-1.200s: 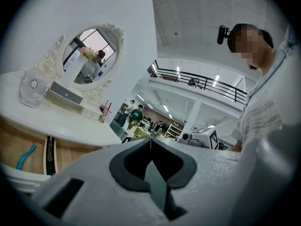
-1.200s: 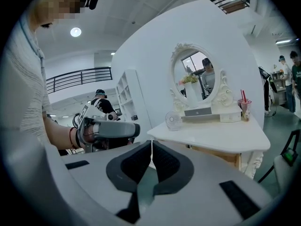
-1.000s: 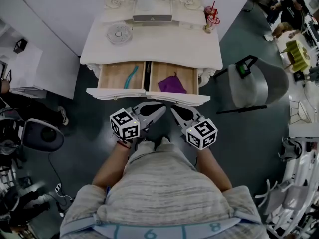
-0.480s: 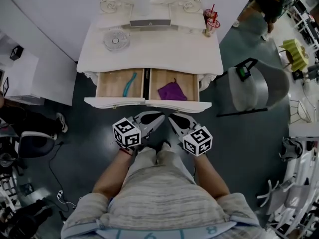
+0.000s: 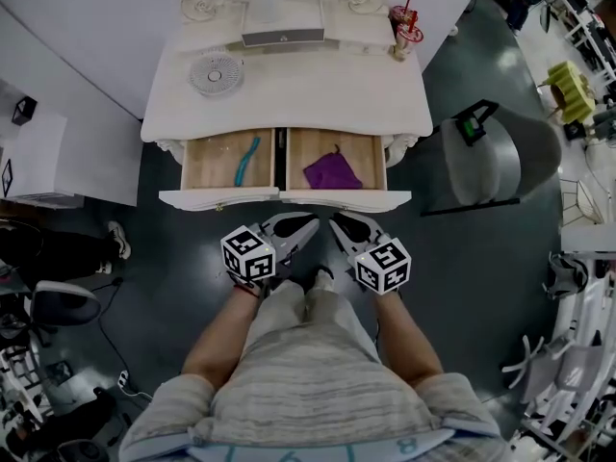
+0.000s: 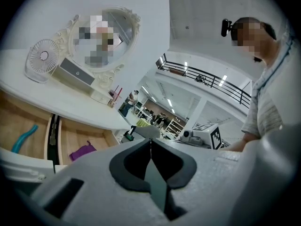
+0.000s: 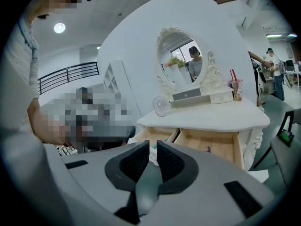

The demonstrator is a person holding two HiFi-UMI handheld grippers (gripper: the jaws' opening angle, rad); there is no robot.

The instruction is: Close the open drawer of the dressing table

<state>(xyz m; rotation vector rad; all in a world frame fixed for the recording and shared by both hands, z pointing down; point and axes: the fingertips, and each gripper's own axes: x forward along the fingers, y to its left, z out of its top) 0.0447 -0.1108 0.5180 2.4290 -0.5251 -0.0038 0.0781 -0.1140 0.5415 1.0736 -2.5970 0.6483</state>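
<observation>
Left drawer (image 5: 219, 199), right drawer (image 5: 345, 198), centre frame under the bench (image 5: 289, 94): both still pulled out. Your left gripper (image 5: 306, 223): jaws clenched, empty. Your right gripper (image 5: 339, 221): jaws a crack apart, empty. Both have edged nearer the fronts; pushing not yet begun

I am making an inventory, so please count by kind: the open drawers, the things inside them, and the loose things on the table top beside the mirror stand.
Open wooden drawers of the white dressing table: 2
Teal curved slender object: 1
Purple crumpled cloth: 1
Round white desk fan: 1
Clear drink cup with red straw: 1
Total: 6
</observation>
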